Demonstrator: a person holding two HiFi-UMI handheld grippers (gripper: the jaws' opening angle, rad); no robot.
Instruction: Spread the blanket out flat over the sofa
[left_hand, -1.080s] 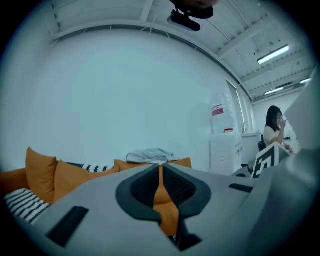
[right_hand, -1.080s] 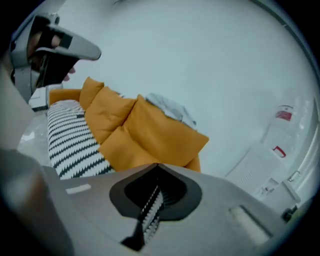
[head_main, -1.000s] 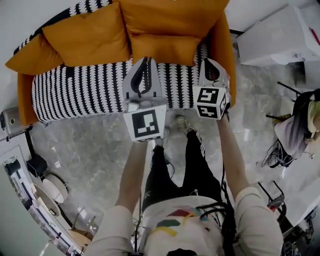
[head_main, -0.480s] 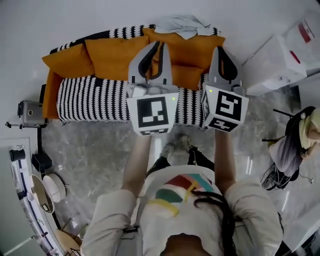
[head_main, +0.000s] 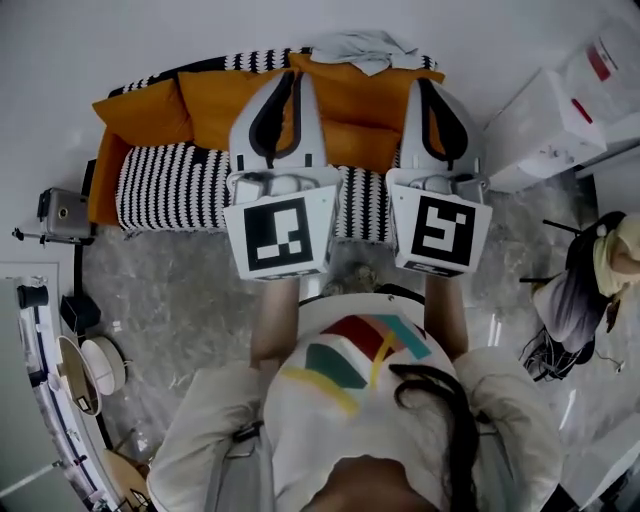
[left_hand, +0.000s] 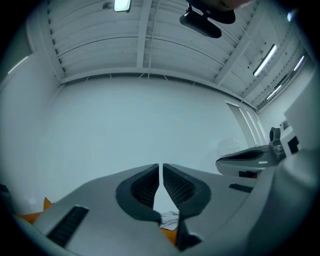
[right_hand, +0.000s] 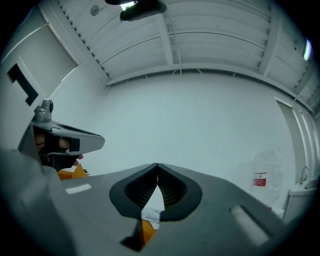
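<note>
I held the left tool (head_main: 283, 76) and right tool (head_main: 433, 82) closed, empty, aimed at the sofa (head_main: 180, 185), probably lining up on the bunched blanket (head_main: 362, 48).

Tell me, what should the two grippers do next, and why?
Probably reach both grippers forward to the pale cloth bunched on top of the sofa back. The left gripper and right gripper are held up in front of the sofa, jaws together with nothing between them, and that cloth lies crumpled rather than spread flat. It looks like the blanket, though I can't be sure.
</note>
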